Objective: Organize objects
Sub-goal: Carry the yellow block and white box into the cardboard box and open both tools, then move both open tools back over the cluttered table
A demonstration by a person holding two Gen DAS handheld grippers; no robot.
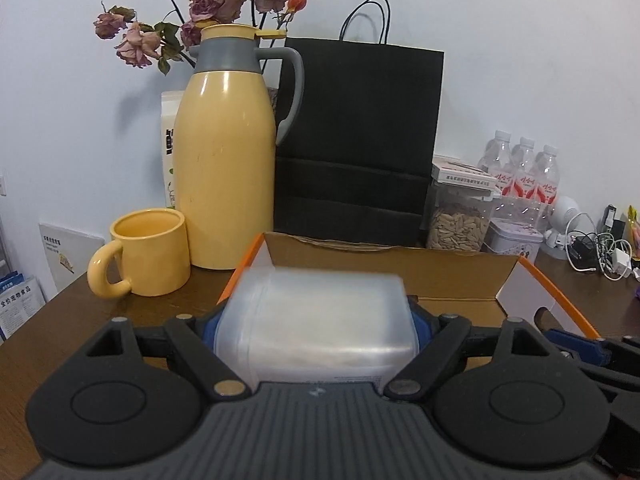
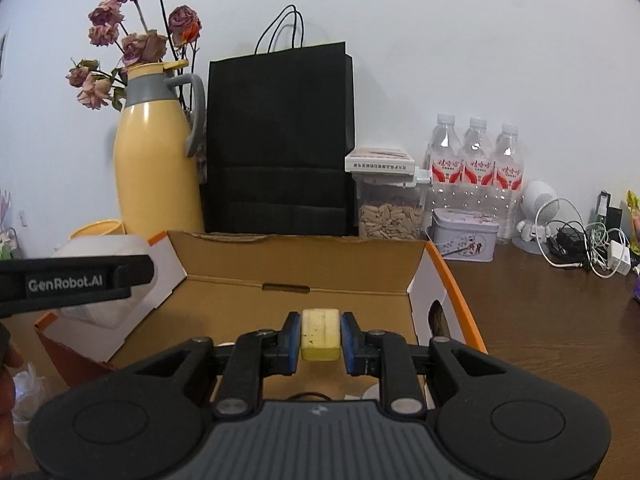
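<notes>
Cardboard box [image 2: 296,272], open-topped with orange edges, lies directly under both claws. Right gripper [image 2: 320,338] clenches a small yellow soap-like block [image 2: 320,334], upright above the box interior. Left gripper [image 1: 316,320] grasps a translucent, smooth plastic container [image 1: 316,320], its long axis crosswise, over the box's left rim.

Left gripper [image 1: 316,320]: we hold its jaws spread wide, clamped on a translucent container [image 1: 316,320] | right gripper [image 2: 320,336]: we pinch its jaws narrow on a small yellow block [image 2: 320,334] | left gripper sits at the right's 9 o'clock
</notes>
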